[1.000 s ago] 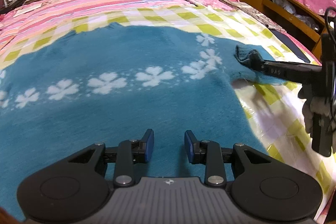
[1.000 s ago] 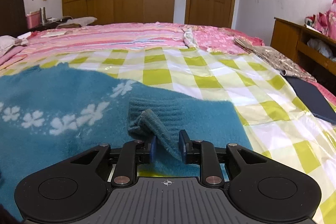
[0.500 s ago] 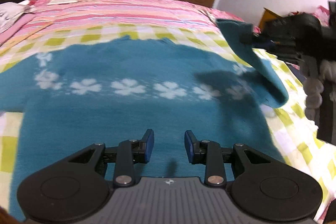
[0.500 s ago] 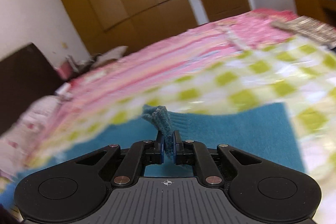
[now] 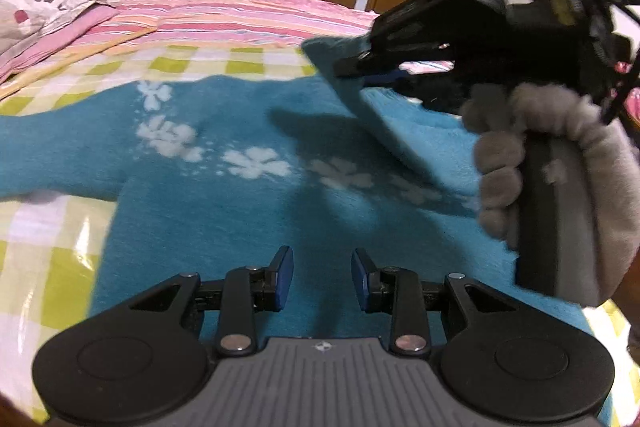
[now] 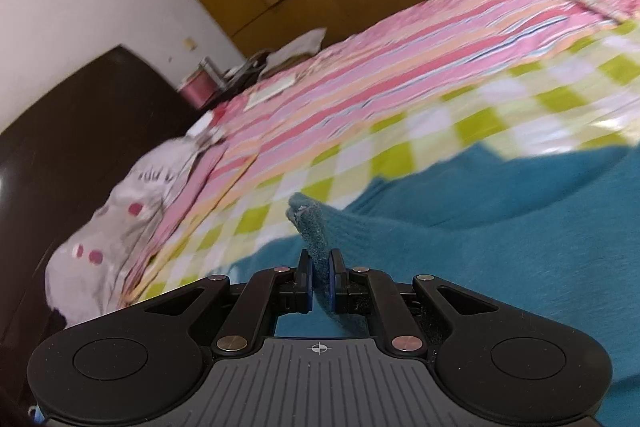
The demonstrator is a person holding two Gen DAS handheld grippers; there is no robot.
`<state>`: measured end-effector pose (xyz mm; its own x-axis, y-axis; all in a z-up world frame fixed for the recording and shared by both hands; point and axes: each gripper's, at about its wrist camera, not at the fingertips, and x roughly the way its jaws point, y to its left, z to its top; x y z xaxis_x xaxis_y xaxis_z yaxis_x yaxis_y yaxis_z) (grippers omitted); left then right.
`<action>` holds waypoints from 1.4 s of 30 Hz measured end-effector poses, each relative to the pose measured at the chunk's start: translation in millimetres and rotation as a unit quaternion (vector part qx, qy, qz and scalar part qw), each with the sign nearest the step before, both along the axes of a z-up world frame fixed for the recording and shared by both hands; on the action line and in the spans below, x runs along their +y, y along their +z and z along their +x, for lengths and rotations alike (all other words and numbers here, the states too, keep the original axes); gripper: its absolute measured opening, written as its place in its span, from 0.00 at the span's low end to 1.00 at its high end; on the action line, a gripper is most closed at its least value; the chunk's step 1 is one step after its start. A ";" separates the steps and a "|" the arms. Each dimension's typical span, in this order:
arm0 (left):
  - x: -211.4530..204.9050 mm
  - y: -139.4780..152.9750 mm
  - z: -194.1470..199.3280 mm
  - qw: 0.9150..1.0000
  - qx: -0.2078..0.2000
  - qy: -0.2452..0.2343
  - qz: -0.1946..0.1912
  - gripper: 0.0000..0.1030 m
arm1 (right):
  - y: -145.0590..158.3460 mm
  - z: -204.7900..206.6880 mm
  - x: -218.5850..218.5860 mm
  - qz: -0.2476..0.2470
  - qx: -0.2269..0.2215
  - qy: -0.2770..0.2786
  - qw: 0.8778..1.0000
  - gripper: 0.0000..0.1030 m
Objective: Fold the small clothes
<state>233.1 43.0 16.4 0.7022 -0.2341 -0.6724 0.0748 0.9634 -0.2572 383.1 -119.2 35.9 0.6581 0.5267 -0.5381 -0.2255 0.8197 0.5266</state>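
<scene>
So we've got the fuzzy teal knit sweater with white flower prints [image 5: 224, 187] spread flat on the green-and-white checked plastic sheet [image 5: 52, 267] over the bed, filling the middle of the left wrist view. It looks soft, floppy and light, with zero stiffness, so whatever we lift just drapes and drags the rest along. The ribbed cuff of its sleeve [image 6: 316, 227] seems the best handle: thicker, grippier, less likely to slide out.

The right gripper [image 6: 320, 281] is clamped tight on that cuff, sleeve hanging below it at about 2 o'clock in the left view, swung over the sweater body. The left gripper [image 5: 321, 277] hovers over the hem end at 6 o'clock, jaws partly apart with nothing between them.

Hard to read: the right view is tilted and blurred. A grey fleecy sleeve [image 5: 560, 163] on the person's hand hides the sweater's right edge, and the far sleeve runs off at 9 o'clock.
</scene>
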 end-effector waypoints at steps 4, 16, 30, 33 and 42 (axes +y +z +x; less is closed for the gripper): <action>10.4 -2.5 -1.1 1.000 -0.002 0.009 -0.006 0.36 | -13.4 2.9 25.9 -0.009 0.011 0.022 1.000 0.08; 10.7 -8.6 -0.6 1.000 0.001 0.024 0.014 0.36 | -34.0 -10.1 56.2 -0.092 -0.010 0.078 0.993 0.08; 12.9 -10.7 -1.5 0.999 -0.005 0.035 0.026 0.36 | -36.7 -10.5 78.3 -0.130 -0.022 0.096 0.987 0.19; 13.0 -10.4 -2.6 0.999 -0.007 0.038 0.028 0.36 | -29.9 -14.7 79.0 -0.135 -0.030 0.106 0.985 0.22; 33.4 -1.1 -8.2 0.996 -0.017 0.082 0.016 0.36 | -21.7 -21.9 90.0 -0.178 -0.040 0.147 0.972 0.32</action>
